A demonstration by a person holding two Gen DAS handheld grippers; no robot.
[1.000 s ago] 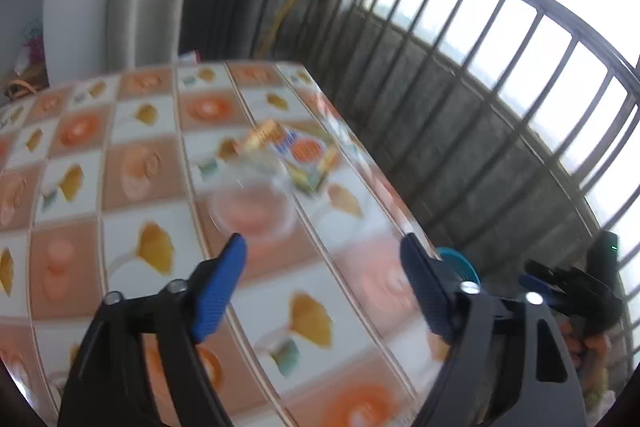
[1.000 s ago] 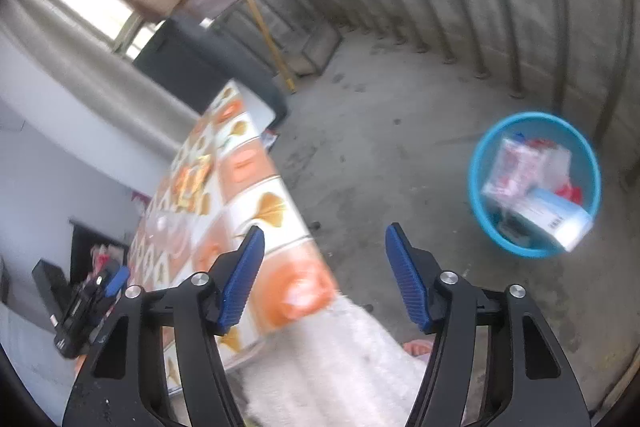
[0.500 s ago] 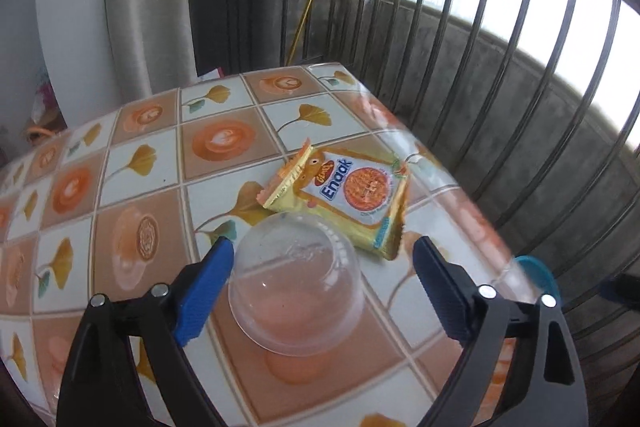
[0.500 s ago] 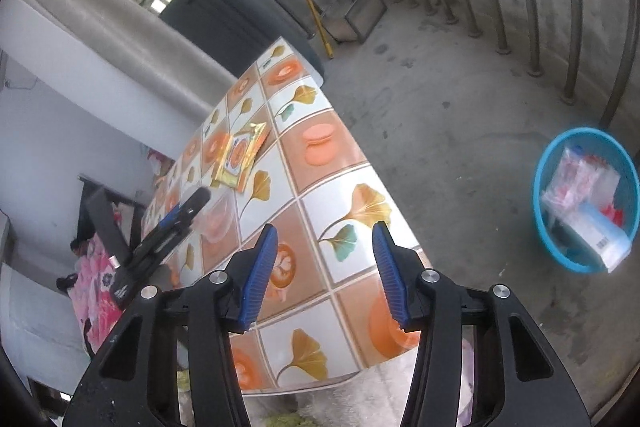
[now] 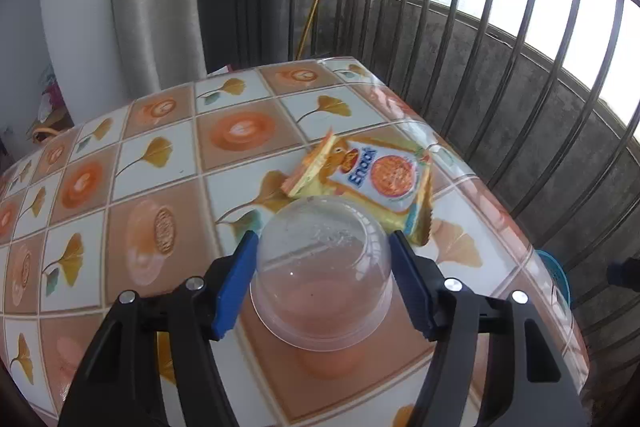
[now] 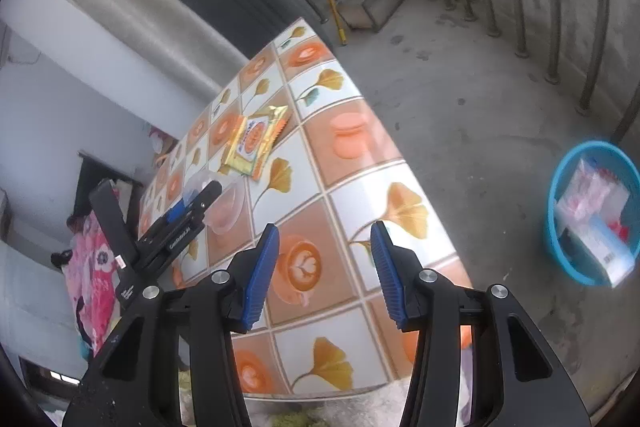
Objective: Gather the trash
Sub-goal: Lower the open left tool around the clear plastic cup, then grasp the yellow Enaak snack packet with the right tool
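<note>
My left gripper [image 5: 322, 271] is closing its jaws around a clear plastic cup [image 5: 322, 267] that sits upside down on the table [image 5: 160, 187]. The blue pads look like they touch its sides. Just past the cup lies a yellow snack packet [image 5: 372, 179]. My right gripper [image 6: 322, 267] hangs over the table edge with its jaws partly open and nothing between them. The blue basin [image 6: 558, 227] with trash sits on the floor to the right.

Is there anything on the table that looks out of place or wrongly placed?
Yes. A clear cup stands upside down on the table, between the closing jaws of the left gripper. Behind it lies a yellow snack wrapper. Nothing looks spilled.
</note>
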